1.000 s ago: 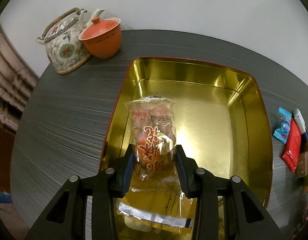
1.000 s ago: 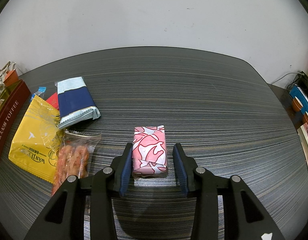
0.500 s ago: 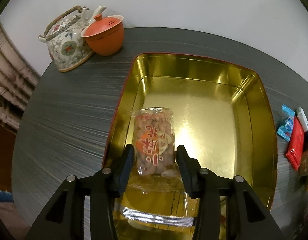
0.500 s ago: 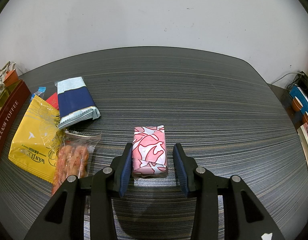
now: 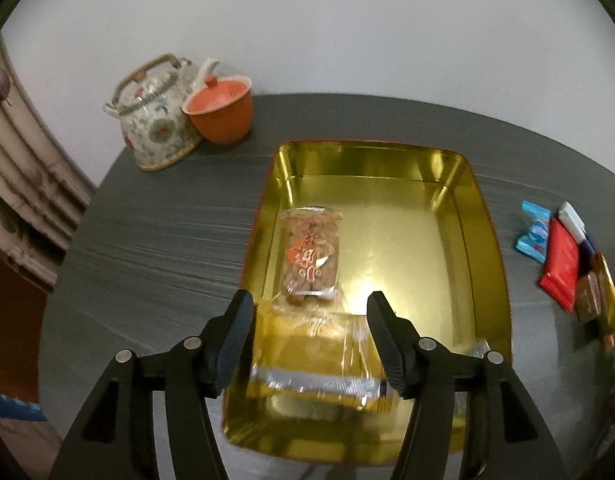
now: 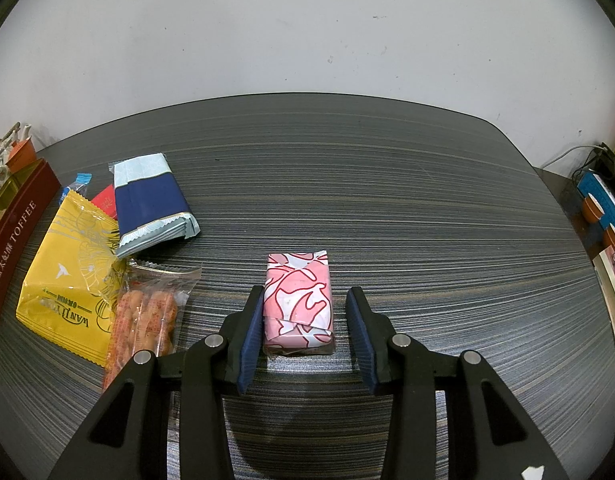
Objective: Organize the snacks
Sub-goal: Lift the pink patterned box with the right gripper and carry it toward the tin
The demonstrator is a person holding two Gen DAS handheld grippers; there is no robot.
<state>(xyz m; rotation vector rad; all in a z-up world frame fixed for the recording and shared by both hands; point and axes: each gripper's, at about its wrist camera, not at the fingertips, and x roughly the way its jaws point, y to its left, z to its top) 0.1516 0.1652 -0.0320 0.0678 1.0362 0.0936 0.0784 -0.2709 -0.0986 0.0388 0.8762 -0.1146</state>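
While the left gripper gapes empty over the gold tin — the right gripper's fingers flank, wide, the pink packet.

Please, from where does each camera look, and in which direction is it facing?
Left wrist: sits on the left gripper, looking forward and down into the gold metal tray; its open black fingers show.
Right wrist: sits on the right gripper, looking across the dark striped table; open fingers flank the pink wrapped block.
Shared: the table, the tray, the red flat packet.
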